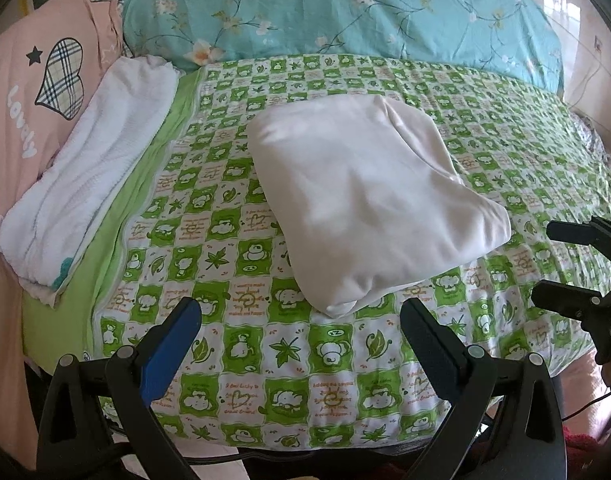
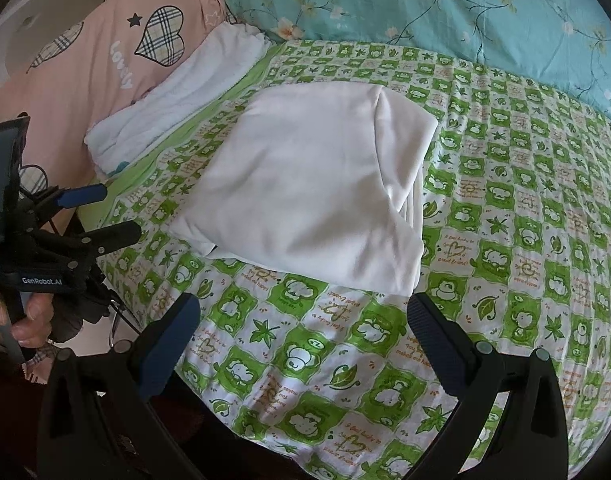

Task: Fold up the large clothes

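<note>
A white garment (image 1: 369, 196) lies folded into a thick square on the green-and-white patterned bedspread (image 1: 265, 344); it also shows in the right wrist view (image 2: 317, 188). My left gripper (image 1: 301, 312) is open and empty, just short of the garment's near corner. My right gripper (image 2: 301, 312) is open and empty, just short of the garment's near edge. The right gripper shows at the right edge of the left wrist view (image 1: 545, 262), open. The left gripper shows at the left of the right wrist view (image 2: 121, 214), open, held by a hand.
A folded white towel (image 1: 81, 184) lies along the bedspread's left edge. A pink quilt (image 1: 33, 80) with a plaid heart is left of it. A blue floral pillow (image 1: 345, 8) lies across the far side. The bed's near edge is under both grippers.
</note>
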{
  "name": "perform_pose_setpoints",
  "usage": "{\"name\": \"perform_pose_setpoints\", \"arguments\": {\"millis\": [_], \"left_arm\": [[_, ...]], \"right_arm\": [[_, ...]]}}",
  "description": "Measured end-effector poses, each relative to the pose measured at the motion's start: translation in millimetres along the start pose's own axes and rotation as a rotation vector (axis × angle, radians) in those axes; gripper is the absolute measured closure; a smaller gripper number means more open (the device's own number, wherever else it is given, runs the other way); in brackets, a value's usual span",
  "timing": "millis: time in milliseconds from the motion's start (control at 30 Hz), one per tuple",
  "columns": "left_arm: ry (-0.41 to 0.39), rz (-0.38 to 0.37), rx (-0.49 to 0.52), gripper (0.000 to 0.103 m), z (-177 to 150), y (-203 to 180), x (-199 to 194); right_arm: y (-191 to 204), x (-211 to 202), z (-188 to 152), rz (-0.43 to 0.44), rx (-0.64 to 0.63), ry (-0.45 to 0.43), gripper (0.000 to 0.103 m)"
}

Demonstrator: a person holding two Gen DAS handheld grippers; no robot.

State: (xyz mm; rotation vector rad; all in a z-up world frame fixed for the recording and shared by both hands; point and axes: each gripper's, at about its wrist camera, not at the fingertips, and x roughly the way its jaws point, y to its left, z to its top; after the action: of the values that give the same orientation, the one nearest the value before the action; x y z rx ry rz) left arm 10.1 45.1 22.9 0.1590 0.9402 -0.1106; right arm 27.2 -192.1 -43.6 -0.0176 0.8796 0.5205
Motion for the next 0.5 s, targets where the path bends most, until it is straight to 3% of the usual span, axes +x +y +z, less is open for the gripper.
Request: {"name": "perform_pose_setpoints", "arguments": {"millis": [500], "left_arm": [[0.001, -0.002, 0.003, 0.003, 1.4, -2.4, 1.0]], "right_arm": [[-1.2, 0.4, 2.2, 0.001, 0.006, -0.001, 0.0]]}}
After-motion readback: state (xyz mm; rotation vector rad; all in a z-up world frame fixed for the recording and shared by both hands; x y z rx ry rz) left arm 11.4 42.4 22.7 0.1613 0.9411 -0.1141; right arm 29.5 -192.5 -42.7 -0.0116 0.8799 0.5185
